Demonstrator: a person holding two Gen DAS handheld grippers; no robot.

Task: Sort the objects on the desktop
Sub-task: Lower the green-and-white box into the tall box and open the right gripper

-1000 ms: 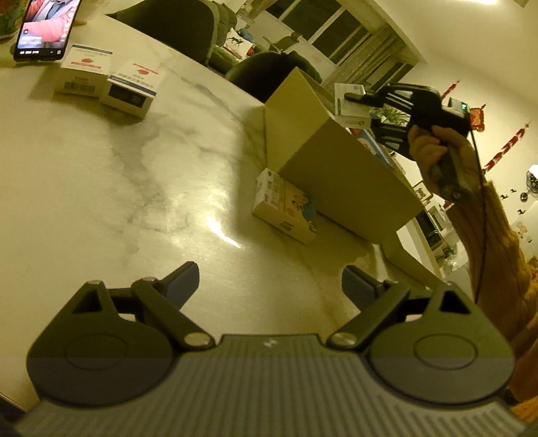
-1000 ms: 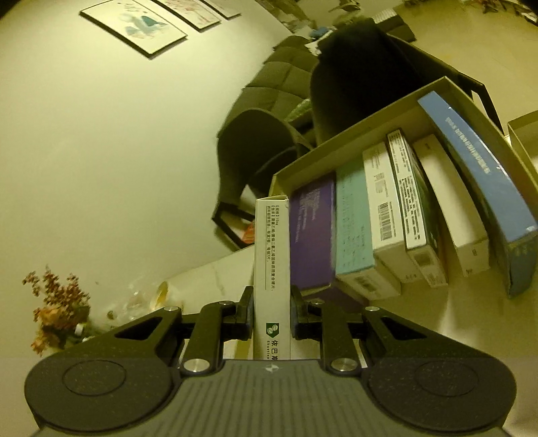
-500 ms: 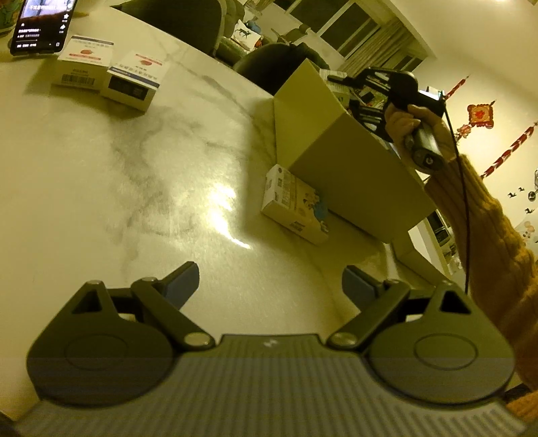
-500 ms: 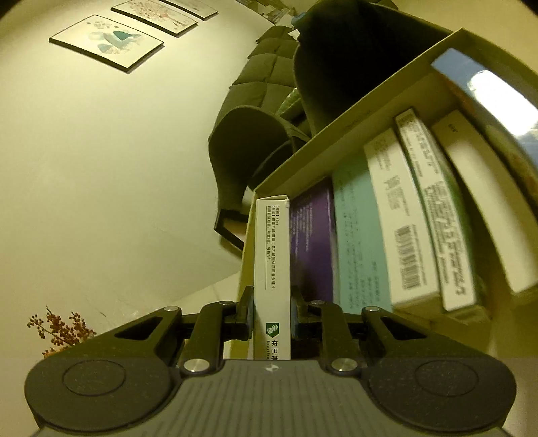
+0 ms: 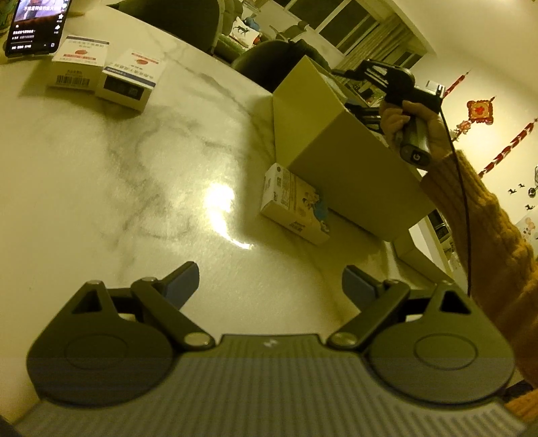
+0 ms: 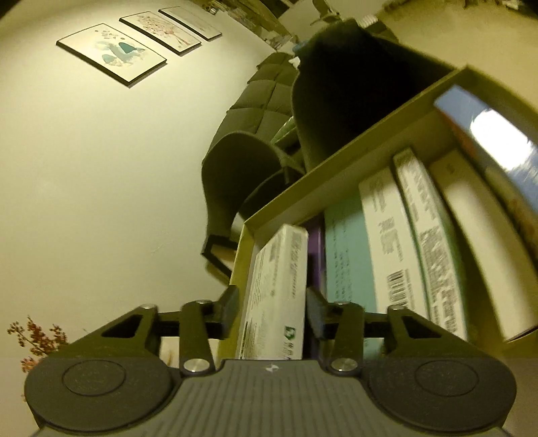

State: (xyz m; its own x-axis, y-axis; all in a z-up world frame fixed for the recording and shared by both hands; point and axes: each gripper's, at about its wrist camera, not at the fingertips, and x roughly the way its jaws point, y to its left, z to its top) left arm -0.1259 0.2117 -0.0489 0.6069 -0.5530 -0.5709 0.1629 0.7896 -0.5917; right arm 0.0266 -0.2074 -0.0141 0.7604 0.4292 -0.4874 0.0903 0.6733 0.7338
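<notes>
A right hand-held gripper (image 6: 272, 311), its jaws just opening, straddles a white carton (image 6: 279, 289) that leans leftward at the near end of a row of slim boxes standing on edge in an open cardboard box (image 6: 339, 168). Beside the carton stand a purple box (image 6: 316, 255) and a teal box (image 6: 346, 255). Behind them are dark chairs (image 6: 242, 168) and three framed pictures (image 6: 112, 55) on a pale wall.

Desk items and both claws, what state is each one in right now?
Left claw: open, empty.
Right claw: jaws just opened, white box between them.
White box: leaning in the bin, released.
Storage bin: open-topped, boxes filed upright.
Cartoon box: lying flat beside bin.
Phone: screen lit.
</notes>
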